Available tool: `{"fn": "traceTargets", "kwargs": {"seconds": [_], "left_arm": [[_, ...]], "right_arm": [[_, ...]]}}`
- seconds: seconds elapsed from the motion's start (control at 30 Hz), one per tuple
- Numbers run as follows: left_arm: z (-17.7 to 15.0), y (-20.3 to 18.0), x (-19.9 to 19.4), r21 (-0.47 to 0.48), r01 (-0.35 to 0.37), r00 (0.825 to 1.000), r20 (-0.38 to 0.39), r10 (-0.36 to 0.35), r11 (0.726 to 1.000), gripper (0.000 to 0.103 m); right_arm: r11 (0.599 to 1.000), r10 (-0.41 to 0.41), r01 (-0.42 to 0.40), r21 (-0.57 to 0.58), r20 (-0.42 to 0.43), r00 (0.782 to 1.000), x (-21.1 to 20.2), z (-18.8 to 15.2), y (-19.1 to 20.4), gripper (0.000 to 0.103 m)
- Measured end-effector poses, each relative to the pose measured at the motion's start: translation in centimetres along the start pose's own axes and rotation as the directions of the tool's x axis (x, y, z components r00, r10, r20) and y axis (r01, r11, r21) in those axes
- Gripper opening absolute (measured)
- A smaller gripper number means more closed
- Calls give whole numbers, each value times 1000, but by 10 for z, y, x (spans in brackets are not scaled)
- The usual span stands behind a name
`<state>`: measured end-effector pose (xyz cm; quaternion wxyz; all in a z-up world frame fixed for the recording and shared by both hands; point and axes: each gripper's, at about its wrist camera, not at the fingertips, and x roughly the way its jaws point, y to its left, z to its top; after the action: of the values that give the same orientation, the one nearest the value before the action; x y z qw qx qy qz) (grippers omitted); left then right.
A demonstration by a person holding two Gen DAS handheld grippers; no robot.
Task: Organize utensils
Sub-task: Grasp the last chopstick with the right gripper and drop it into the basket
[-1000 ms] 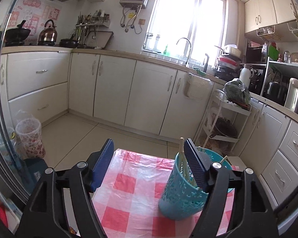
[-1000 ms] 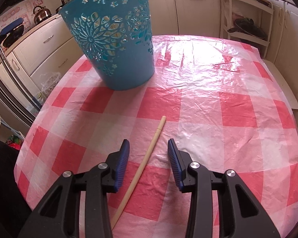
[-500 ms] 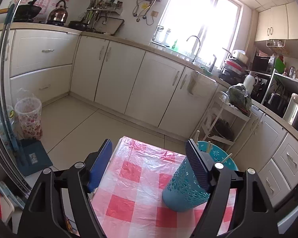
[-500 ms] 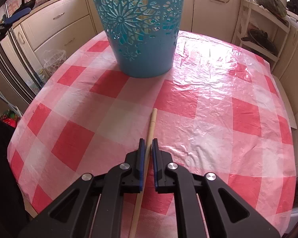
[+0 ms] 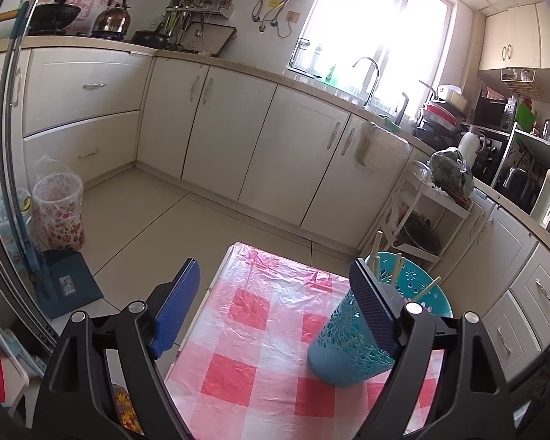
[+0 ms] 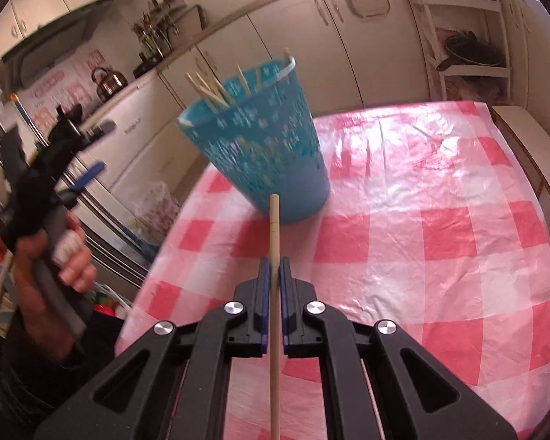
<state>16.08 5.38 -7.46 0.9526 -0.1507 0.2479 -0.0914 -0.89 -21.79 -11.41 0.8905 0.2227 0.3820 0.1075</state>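
My right gripper (image 6: 274, 267) is shut on a wooden chopstick (image 6: 274, 227) and holds it lifted above the red-checked tablecloth (image 6: 440, 220), its tip pointing at the blue cut-out basket (image 6: 260, 154). The basket holds several chopsticks (image 6: 209, 90) standing upright. In the left wrist view the basket (image 5: 352, 344) stands at the right, behind my right finger. My left gripper (image 5: 275, 308) is open and empty, held high off the table's left side. It also shows in the right wrist view (image 6: 91, 178), held in a hand.
The table (image 5: 260, 377) stands in a kitchen with cream cabinets (image 5: 238, 135) behind. A white rack (image 6: 465, 29) stands past the far table edge. A flowered bin (image 5: 60, 212) and a blue dustpan (image 5: 68, 286) are on the floor at the left.
My right gripper closed on the chopstick and lifted it off the cloth, tilting upward toward the basket. My left gripper rose and drew back, staying open.
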Motion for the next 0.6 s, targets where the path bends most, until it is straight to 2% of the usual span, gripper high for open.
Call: {"fn": "traceTargets", "kwargs": {"seconds": [0.07, 0.17, 0.23, 0.3, 0.37, 0.47, 0.53, 0.6], "left_arm": [[-1, 0, 0, 1, -1, 1000, 0, 1, 1000, 80], [-2, 1, 1, -2, -6, 1000, 2, 6, 1000, 80], [-2, 3, 1, -11, -9, 1000, 1, 9, 1000, 81], [-2, 4, 2, -16, -13, 1000, -1, 13, 1000, 81], [-3, 4, 3, -15, -15, 1000, -4, 15, 1000, 82], [-4, 2, 6, -6, -19, 1000, -11, 19, 1000, 83], [-5, 2, 9, -5, -19, 1000, -23, 19, 1000, 83], [-6, 1, 12, -6, -16, 999, -36, 16, 1000, 83]], "right_arm": [[998, 52, -53, 15, 64, 997, -13, 17, 9, 6], [994, 103, -105, 7, 171, 980, -30, 48, 22, 6], [993, 113, -114, -13, 247, 962, -37, 73, 32, 6], [996, 88, -81, -33, 323, 942, -36, 100, 45, 6], [998, 58, -39, -54, 404, 913, -32, 126, 58, 6], [997, -18, 55, -56, 517, 856, -17, 155, 75, 6], [990, -80, 132, -47, 583, 809, -4, 164, 81, 6], [982, -125, 186, -35, 617, 777, 10, 168, 80, 6]]}}
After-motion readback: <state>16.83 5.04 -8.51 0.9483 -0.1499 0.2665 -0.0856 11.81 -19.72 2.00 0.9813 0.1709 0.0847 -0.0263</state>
